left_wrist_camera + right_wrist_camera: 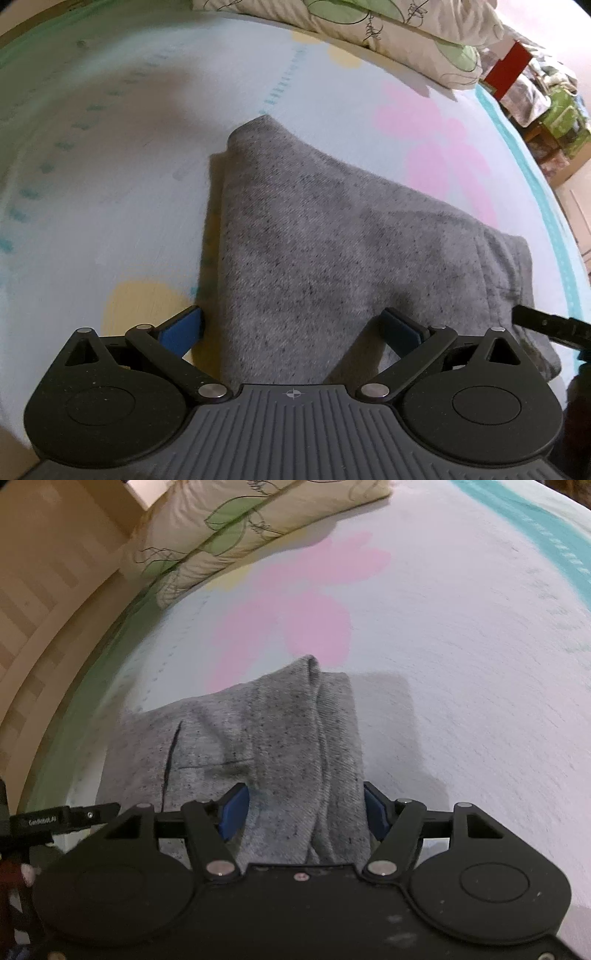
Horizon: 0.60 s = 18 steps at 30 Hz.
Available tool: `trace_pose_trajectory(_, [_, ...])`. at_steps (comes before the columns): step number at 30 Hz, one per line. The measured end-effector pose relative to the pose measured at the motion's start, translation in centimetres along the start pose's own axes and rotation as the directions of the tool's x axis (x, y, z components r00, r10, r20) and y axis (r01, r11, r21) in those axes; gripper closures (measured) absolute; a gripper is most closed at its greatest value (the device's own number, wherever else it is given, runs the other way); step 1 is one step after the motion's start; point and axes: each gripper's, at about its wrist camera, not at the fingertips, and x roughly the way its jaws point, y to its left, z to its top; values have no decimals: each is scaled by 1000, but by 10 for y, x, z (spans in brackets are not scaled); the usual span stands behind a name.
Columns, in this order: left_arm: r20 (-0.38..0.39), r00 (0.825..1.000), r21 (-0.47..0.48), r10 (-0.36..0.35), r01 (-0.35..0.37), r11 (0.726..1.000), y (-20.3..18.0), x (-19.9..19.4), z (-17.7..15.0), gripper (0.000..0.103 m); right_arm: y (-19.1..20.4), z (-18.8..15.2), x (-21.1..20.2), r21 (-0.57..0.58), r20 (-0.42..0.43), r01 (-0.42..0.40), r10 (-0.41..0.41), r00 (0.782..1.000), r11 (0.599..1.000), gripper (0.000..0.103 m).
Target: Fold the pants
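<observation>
Bed sheet (332, 110), pastel print, carries grey pants (314, 240) folded compact, laid flat to keep the fold; left gripper (291, 325) spread wide over one edge. Right gripper (306, 808) spread, straddling the waistband end without pinching

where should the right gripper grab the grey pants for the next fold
Probably the thick folded edge of the grey pants that runs straight out between the open right gripper. Come from the near end, one finger on each side of that ridge; it is raised and bunched, easier to pinch than the flat panel.

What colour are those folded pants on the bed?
The pants are heathered grey with dark flecks, clearest in the left wrist view.
</observation>
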Motion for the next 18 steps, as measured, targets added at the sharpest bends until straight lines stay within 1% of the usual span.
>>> trace_pose_trajectory(5, [21,998,-14,-57,57,998,0,2,4,1,-3,2,3,13,13,-33,33,999,999,32])
trace_pose_trajectory(6, [28,997,-23,-76,76,997,0,1,4,3,-3,3,3,13,13,-38,38,999,999,33])
trace_pose_trajectory(7, [34,995,-30,-90,91,995,-1,0,3,18,-3,3,3,8,10,-40,40,999,999,36])
trace_pose_trajectory(8, [39,995,-36,-92,94,995,-2,-2,3,30,-2,4,2,2,6,-43,43,999,999,41])
trace_pose_trajectory(9, [45,997,-45,-67,69,997,-4,-4,3,47,0,4,2,-8,0,-50,50,999,999,48])
trace_pose_trajectory(10, [48,997,-61,-68,71,996,-3,-7,2,61,2,4,2,-21,-4,-52,52,999,998,61])
trace_pose_trajectory(11, [50,994,-84,-95,99,992,-2,-8,2,71,5,2,1,-41,-2,-47,47,999,998,65])
trace_pose_trajectory(12, [58,992,-117,-110,116,986,0,-11,0,77,12,2,-1,-87,6,-31,32,999,996,68])
trace_pose_trajectory(13, [68,993,-124,-101,109,986,-1,-14,-1,80,23,0,-5,-147,16,-6,8,1000,989,71])
trace_pose_trajectory(15, [88,993,-89,-76,84,993,-8,-20,-2,82,38,-4,-12,-225,41,33,-24,999,974,75])
trace_pose_trajectory(17, [120,992,-32,-48,52,998,-20,-31,-1,83,45,-7,-22,-245,62,36,-22,998,969,78])
trace_pose_trajectory(18, [142,989,-16,-39,42,999,-24,-37,0,87,47,-6,-28,-241,72,31,-14,997,970,79])
